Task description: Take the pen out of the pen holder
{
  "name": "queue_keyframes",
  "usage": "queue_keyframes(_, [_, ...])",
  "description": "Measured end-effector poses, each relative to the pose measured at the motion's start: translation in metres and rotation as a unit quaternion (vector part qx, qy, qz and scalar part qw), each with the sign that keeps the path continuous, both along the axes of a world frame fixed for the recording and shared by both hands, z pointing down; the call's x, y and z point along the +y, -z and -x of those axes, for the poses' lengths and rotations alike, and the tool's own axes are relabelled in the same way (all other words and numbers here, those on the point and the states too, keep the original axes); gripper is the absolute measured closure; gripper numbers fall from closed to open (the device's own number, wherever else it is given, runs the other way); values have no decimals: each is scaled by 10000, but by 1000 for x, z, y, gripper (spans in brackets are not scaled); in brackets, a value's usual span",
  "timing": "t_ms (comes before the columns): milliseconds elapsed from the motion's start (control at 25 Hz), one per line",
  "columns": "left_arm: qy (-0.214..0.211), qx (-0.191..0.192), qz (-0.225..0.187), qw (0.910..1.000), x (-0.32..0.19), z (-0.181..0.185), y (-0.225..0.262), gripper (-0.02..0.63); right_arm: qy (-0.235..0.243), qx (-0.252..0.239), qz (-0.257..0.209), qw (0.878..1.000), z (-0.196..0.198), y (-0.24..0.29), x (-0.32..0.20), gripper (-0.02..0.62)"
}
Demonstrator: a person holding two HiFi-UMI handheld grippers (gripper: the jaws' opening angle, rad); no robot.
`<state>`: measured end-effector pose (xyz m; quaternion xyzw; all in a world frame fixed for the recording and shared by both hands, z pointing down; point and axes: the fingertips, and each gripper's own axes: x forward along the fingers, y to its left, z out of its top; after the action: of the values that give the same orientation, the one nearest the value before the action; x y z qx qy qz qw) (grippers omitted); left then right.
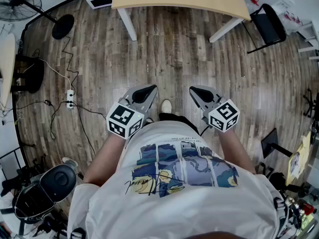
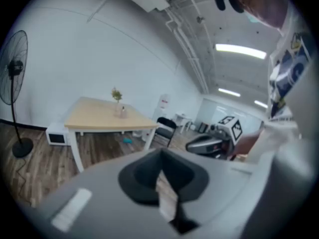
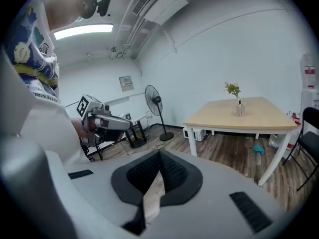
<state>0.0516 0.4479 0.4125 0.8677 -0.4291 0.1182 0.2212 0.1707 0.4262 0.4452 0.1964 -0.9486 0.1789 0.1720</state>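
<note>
Plank floor beneath left tongs and right tongs, both closed.

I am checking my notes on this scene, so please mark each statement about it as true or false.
1. The left gripper and the right gripper are both shut and empty. True.
2. The pen holder stands on the table, far from both grippers. True.
3. The fan stands on the table. False: it stands on the floor.
4. The chair near the table is white. False: it is black.
</note>
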Motion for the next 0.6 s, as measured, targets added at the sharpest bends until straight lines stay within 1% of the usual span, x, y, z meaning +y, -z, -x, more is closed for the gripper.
queue_keyframes(160, [12,-37,22,10000,-37,0,-4,598,46,-70,-97,9999,3,-4,-37,589])
queue_keyframes(280, [84,1,-3,10000,-69,0,-3,598,-26,-28,-19,10000,-1,-17,-70,589])
queue_keyframes(400, [101,70,43,9999,-100,9,-4,598,-145,16,130,9998,2,-27,-101,589])
queue_keyframes(600, [-147,133,56,9998,-158,31,-9,598,-411,142,141,9990,14,-31,-155,589])
